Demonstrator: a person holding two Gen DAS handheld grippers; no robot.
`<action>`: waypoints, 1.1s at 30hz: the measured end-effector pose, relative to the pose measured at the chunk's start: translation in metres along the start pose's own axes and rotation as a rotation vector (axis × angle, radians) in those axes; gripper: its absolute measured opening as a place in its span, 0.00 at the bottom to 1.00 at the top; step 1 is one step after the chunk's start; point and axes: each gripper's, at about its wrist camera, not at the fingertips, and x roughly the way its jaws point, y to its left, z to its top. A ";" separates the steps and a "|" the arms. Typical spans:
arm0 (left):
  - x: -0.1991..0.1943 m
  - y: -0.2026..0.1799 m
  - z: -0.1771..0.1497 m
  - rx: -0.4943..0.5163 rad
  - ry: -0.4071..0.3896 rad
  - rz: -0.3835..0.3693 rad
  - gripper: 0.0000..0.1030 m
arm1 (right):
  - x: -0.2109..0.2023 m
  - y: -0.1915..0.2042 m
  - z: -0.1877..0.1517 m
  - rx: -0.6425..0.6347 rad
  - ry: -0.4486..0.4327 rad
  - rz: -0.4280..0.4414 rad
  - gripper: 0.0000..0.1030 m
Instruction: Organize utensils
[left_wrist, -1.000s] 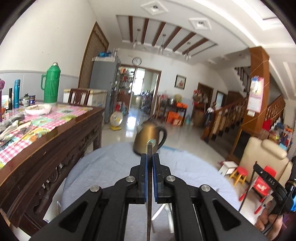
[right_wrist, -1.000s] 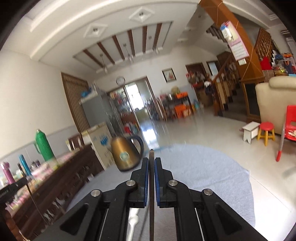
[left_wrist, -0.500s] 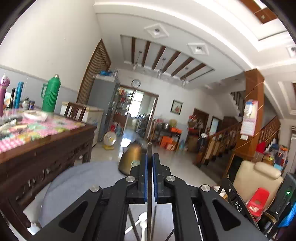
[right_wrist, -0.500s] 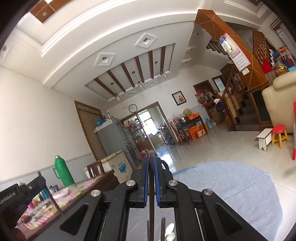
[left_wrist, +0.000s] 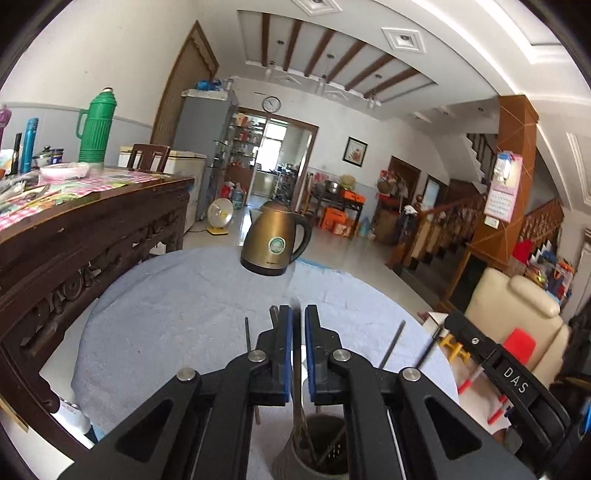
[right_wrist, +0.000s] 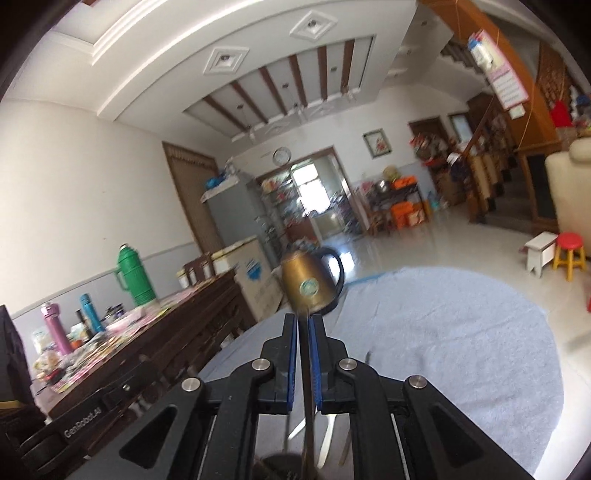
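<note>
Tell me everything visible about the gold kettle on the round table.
The kettle is a bronze-gold, metal-looking electric jug with a domed lid, a small knob on top, a spout toward the left, a black loop handle on the right and a dark base. A round green-and-white sticker sits on its front. It stands upright, lid closed, at the far edge of the blue-grey cloth that covers the table. Nothing else touches it; both claws are well short of it.

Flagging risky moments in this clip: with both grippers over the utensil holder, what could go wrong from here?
The right gripper is shut on a thin utensil running down toward the holder, which already has several sticks leaning in it; its tip could snag on them. The left gripper, jaws slightly apart, sits low among those sticks and may knock one out.
</note>
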 end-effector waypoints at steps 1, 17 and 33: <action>-0.005 -0.001 0.000 0.020 0.000 0.012 0.16 | -0.002 -0.002 -0.002 0.005 0.021 0.017 0.09; -0.048 -0.010 -0.003 0.102 0.045 0.159 0.59 | -0.036 -0.028 0.011 0.073 0.042 -0.015 0.29; -0.094 -0.017 0.006 0.177 -0.004 0.329 0.63 | -0.064 0.001 0.001 -0.046 0.139 -0.006 0.40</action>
